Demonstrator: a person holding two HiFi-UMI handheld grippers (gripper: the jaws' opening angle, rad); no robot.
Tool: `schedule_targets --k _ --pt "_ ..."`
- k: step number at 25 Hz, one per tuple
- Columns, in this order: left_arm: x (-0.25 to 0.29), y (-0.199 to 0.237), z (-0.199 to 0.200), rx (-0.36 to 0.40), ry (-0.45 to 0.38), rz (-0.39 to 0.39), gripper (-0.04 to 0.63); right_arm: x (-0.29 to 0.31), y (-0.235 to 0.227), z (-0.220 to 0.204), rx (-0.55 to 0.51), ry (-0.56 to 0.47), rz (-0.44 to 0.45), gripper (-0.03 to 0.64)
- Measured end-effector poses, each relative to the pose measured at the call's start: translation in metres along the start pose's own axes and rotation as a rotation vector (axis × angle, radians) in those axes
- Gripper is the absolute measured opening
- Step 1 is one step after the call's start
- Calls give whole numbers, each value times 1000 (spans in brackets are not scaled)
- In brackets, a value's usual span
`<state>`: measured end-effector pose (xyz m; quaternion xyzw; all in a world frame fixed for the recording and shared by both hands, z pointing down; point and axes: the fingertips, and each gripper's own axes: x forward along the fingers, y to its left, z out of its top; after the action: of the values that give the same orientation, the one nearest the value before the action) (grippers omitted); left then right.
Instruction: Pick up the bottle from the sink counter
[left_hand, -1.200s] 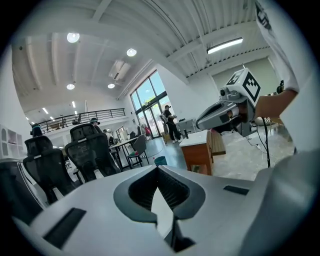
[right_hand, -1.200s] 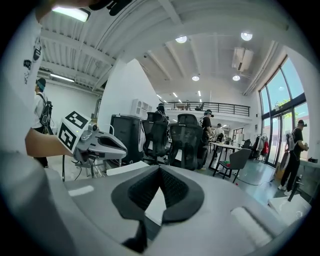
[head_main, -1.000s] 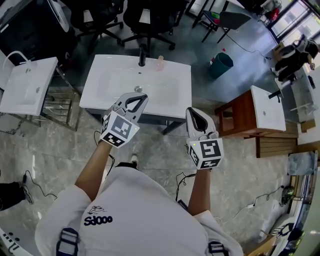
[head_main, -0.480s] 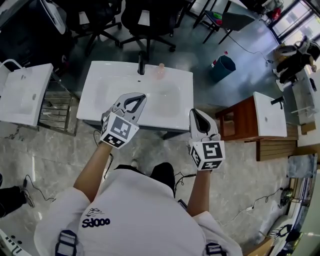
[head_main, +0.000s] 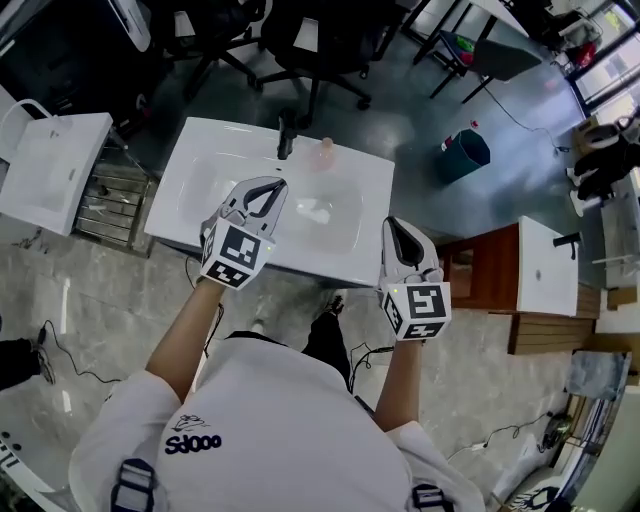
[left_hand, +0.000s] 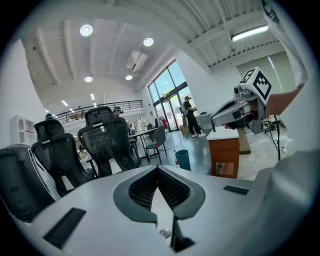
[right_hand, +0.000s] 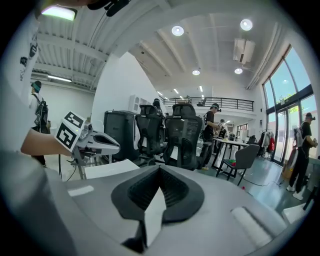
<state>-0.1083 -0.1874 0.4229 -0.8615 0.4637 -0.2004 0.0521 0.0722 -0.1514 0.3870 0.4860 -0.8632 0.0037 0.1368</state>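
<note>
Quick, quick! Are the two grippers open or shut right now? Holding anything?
Left gripper: jaws closed, holding nothing.
Right gripper: jaws closed, holding nothing.

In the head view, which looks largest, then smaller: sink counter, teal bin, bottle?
1. sink counter
2. teal bin
3. bottle
The teal bin is on the floor, farther away, so its real size is unsure.

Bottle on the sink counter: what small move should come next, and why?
Probably open the left tool and ease it forward toward the bottle: the tool is shut and empty, over the basin, while the bottle stands apart beside the faucet at the back of the counter.
</note>
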Motion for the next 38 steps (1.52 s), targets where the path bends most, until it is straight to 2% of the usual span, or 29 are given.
schedule_targets --k 4,9,14,20,24,31,38 --pt "26 9 5 -51 0 51 3 23 -23 -1 -21 1 61 9" --pt "68 8 -2 -46 54 68 6 57 -54 -7 -32 17 117 11" --pt "109 3 -16 -89 107 87 51 89 -81 -22 -83 59 155 11" --pt "150 -7 -46 -161 175 79 77 116 -97 -37 -91 80 242 9" --pt "176 -12 -68 -205 228 78 109 129 -107 -56 -70 123 266 9" --pt "212 -1 -100 -307 245 153 147 149 -122 -74 -60 159 314 9" --pt "245 9 -119 -345 224 265 193 162 -136 -97 -67 204 349 9"
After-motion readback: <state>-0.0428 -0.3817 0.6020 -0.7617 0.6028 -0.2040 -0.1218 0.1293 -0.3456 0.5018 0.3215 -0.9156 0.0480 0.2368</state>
